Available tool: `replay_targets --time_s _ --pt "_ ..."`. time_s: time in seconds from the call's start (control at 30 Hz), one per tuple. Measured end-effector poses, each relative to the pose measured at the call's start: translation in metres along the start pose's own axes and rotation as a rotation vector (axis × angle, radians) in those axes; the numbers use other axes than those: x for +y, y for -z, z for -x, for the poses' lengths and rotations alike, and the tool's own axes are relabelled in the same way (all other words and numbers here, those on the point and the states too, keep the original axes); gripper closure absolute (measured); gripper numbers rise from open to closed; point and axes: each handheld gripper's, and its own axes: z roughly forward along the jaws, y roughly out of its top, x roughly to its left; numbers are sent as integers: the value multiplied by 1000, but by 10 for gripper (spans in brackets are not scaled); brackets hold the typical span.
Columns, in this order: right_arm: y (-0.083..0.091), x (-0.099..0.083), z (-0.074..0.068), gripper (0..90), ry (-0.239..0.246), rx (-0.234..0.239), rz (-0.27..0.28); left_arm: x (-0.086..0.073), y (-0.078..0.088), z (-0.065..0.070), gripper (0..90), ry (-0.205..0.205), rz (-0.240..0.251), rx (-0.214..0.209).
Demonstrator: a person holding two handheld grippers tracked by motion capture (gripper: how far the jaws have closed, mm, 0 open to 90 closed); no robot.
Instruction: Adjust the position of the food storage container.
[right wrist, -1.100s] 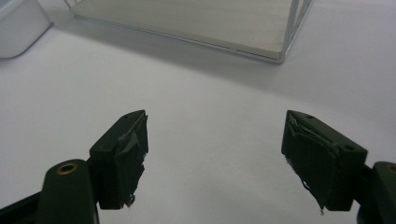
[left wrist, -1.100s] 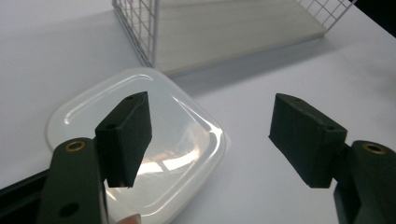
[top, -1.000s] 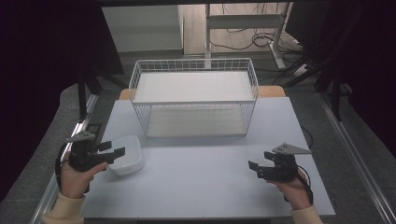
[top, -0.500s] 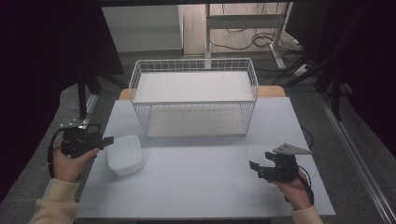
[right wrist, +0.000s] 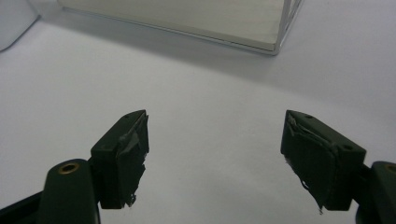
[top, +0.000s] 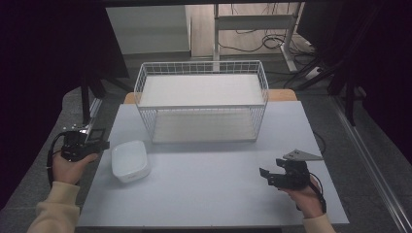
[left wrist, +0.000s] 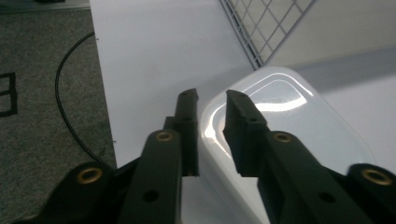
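A white shallow plastic container (top: 130,161) sits on the left part of the pale table (top: 209,194). My left gripper (top: 106,144) hovers at the table's left edge, its tips just short of the container's left side. In the left gripper view my left gripper (left wrist: 212,100) shows a narrow gap between its jaws, which have just been closing; nothing is pinched, and the container (left wrist: 289,121) lies beyond and under the right-hand jaw. My right gripper (top: 266,176) rests low over the table's right front, and in the right gripper view my right gripper (right wrist: 215,116) stands wide open with nothing between its jaws.
A white wire basket (top: 201,104) with a pale floor stands at the back middle of the table; its corner (right wrist: 276,45) shows ahead of the right gripper. Grey carpet and a black cable (left wrist: 70,102) lie beyond the table's left edge.
My left gripper has drawn back leftward from the container to the table's edge and its jaws have narrowed. The container stays put. The right gripper has not moved.
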Motion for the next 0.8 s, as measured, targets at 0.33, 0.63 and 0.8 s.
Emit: replay_targets --time_s 0.33,0.63,0.8 --pt "-2 -1 2 235 -2 -4 -11 -5 -12 -17 900 27 -49 43" --pt "-3 -2 0 235 -1 -9 -15 -15 -26 -33 900 63 -78 44" --pt "-3 -2 0 235 5 -9 -16 -18 -32 -36 900 64 -94 29"
